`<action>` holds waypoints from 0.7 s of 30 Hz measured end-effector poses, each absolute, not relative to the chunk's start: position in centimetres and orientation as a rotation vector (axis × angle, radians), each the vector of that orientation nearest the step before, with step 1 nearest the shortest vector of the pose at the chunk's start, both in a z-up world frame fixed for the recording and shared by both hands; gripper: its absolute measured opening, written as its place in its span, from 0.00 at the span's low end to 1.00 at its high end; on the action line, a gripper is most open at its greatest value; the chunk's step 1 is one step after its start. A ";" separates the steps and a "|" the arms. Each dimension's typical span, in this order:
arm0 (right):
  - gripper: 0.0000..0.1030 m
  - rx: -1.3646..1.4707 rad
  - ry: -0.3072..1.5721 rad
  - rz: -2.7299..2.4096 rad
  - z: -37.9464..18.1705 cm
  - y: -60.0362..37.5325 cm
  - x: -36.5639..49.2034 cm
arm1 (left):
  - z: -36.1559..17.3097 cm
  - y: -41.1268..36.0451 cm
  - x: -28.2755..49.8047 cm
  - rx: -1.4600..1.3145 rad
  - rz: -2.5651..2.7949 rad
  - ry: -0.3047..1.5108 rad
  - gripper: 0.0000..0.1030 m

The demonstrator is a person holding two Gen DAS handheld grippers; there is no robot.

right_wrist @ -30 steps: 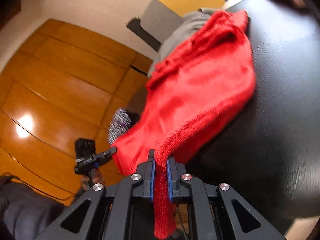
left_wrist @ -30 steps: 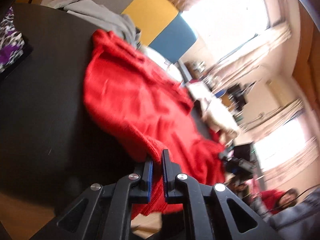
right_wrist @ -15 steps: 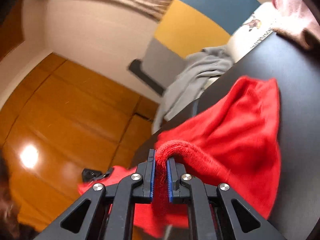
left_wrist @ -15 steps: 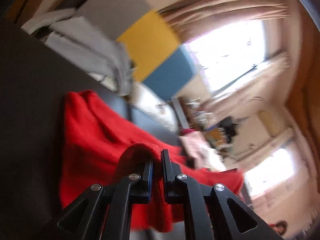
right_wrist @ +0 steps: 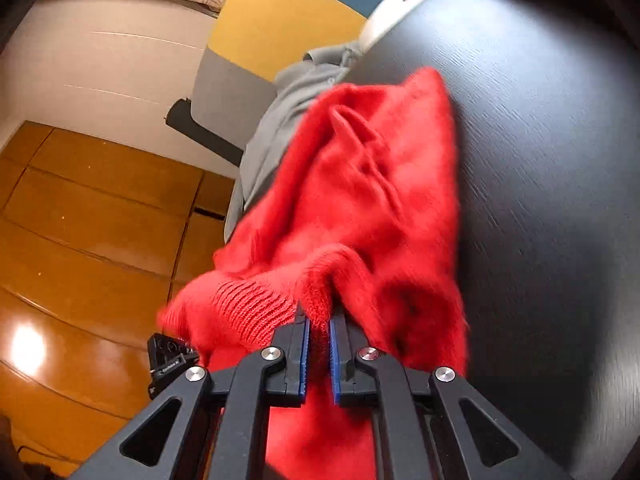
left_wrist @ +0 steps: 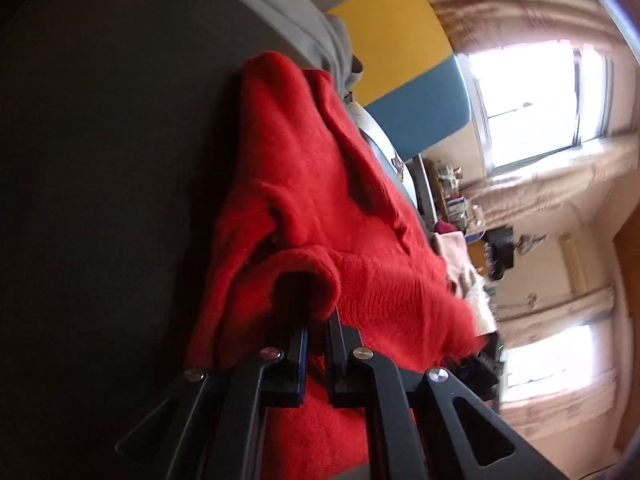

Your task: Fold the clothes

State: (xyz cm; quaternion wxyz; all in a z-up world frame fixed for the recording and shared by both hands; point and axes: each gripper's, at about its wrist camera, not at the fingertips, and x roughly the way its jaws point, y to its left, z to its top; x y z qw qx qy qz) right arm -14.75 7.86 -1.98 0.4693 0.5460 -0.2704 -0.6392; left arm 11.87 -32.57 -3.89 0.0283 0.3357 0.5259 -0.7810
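Observation:
A red knitted sweater [left_wrist: 320, 184] lies bunched on the dark table [left_wrist: 100, 160], doubled over onto itself. My left gripper [left_wrist: 318, 320] is shut on a rolled red edge of it, the cloth draped over the fingertips. In the right wrist view the same red sweater [right_wrist: 372, 184] spreads away from me over the dark table [right_wrist: 540, 160]. My right gripper [right_wrist: 318, 320] is shut on its ribbed hem, which bulges out to the left of the blue pads. Loose red cloth hangs below both grippers.
A grey garment [right_wrist: 288, 112] lies at the table's far edge behind the sweater, also seen as grey cloth [left_wrist: 296, 12]. A yellow, grey and blue chair back [left_wrist: 400, 40] stands beyond. Wooden floor [right_wrist: 80, 240] lies to the left of the table, with a small black device [right_wrist: 168, 364].
Both grippers have carried the held hem forward over the sweater and lower toward the table. The sweater now lies doubled in a shorter heap instead of hanging off the near edge.

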 end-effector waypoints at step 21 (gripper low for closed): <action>0.59 1.208 -0.614 -1.389 3.3 3.1 -12.8 | 0.6 -33.0 8.5 1.074 -2.509 1.686 0.22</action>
